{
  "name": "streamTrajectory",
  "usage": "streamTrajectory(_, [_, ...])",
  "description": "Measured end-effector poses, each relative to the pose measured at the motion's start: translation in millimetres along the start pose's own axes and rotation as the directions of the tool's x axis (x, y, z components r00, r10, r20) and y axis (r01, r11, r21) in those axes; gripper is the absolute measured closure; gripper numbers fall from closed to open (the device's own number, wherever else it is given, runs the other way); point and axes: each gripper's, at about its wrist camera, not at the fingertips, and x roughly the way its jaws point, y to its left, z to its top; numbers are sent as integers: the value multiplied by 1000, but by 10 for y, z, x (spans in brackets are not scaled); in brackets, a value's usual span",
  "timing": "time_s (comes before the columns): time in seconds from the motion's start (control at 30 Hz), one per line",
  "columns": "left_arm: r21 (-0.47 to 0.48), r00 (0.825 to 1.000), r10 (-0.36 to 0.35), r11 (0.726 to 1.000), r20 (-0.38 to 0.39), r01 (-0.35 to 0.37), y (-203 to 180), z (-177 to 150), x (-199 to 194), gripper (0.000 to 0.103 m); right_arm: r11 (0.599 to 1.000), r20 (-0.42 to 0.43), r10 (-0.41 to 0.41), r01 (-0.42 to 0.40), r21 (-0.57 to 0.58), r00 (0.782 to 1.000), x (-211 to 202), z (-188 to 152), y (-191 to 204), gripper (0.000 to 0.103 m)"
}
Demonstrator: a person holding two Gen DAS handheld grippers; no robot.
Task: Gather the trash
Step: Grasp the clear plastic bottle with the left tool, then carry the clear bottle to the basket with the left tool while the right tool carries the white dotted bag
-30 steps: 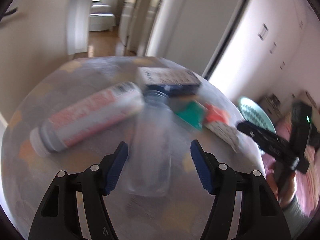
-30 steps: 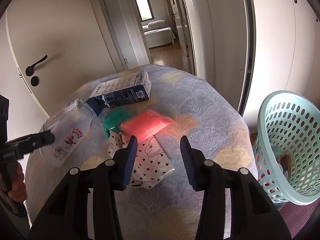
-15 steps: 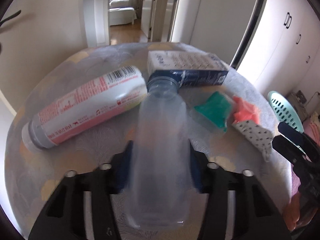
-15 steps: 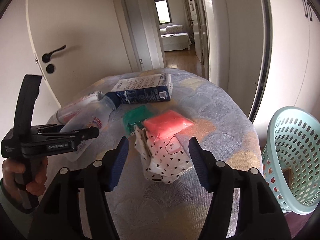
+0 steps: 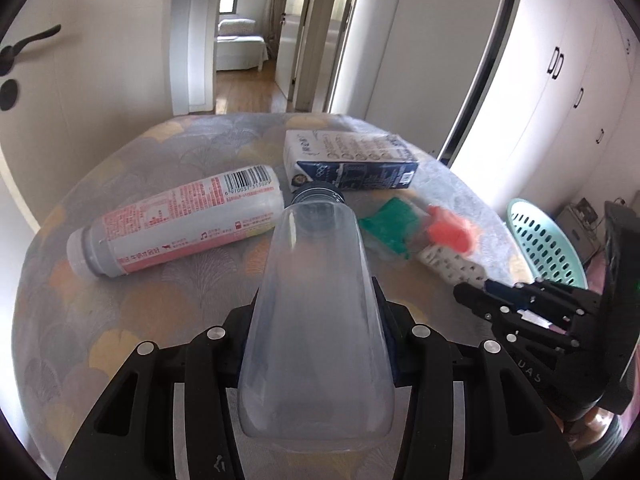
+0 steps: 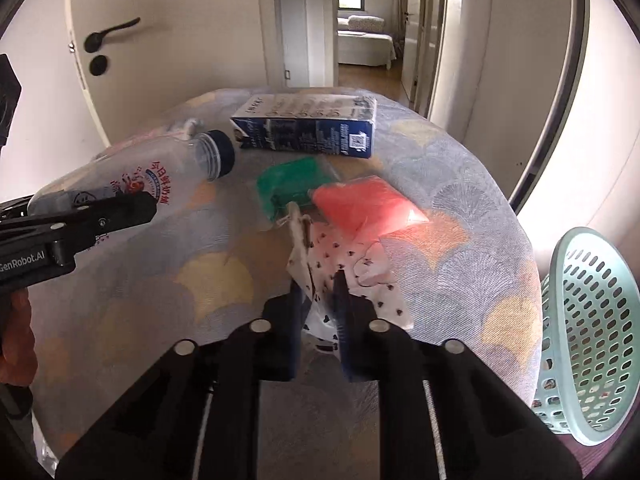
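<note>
In the left wrist view my left gripper [image 5: 316, 320] is shut on a clear plastic bottle [image 5: 316, 264], whose blue cap points away toward the carton. The right wrist view shows the same bottle [image 6: 160, 172] at the left, in the left gripper [image 6: 100, 216]. My right gripper [image 6: 319, 292] has its jaws closing, pinched on a white heart-print wrapper [image 6: 360, 276] that lies on the table. From the left wrist view the right gripper [image 5: 472, 296] shows at the right. A green packet [image 6: 292, 184] and an orange-red packet [image 6: 364, 204] lie just beyond the wrapper.
A white bottle with a red label [image 5: 180, 220] lies on its side at the left of the round cloth-covered table [image 6: 200, 300]. A blue milk carton [image 6: 308, 128] lies at the far side. A teal perforated basket [image 6: 588, 328] stands beside the table on the right.
My left gripper closed on the clear bottle. My right gripper widened, moved over the heart-print wrapper and closed on it, crumpling its near edge upward.
</note>
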Motion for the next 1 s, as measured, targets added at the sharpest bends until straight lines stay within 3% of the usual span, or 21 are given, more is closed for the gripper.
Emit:
streamTrajectory(0.17, [3, 999, -25, 1000, 37, 25, -73, 9, -190, 59, 989, 33, 137, -139, 52, 990, -285, -57, -4, 96])
streamTrajectory(0.3, [15, 997, -40, 999, 71, 39, -157, 50, -349, 59, 982, 92, 181, -185, 36, 979, -611, -28, 23, 96])
streamTrajectory(0.47, [40, 990, -81, 996, 119, 77, -344, 123, -529, 59, 994, 181, 108, -111, 2, 977, -989, 69, 44, 96])
streamTrajectory(0.63, [87, 979, -129, 989, 155, 116, -643, 213, -637, 59, 998, 250, 39, -52, 47, 967, -1307, 44, -143, 96])
streamTrajectory(0.83, [169, 966, -203, 970, 161, 176, -1160, 296, -602, 59, 988, 298, -95, 54, 145, 950, -1652, -9, -599, 96])
streamTrajectory(1.0, [241, 953, -266, 944, 142, 227, -1644, 365, -444, 59, 963, 303, -145, 64, 261, 942, -1836, -92, -1088, 96])
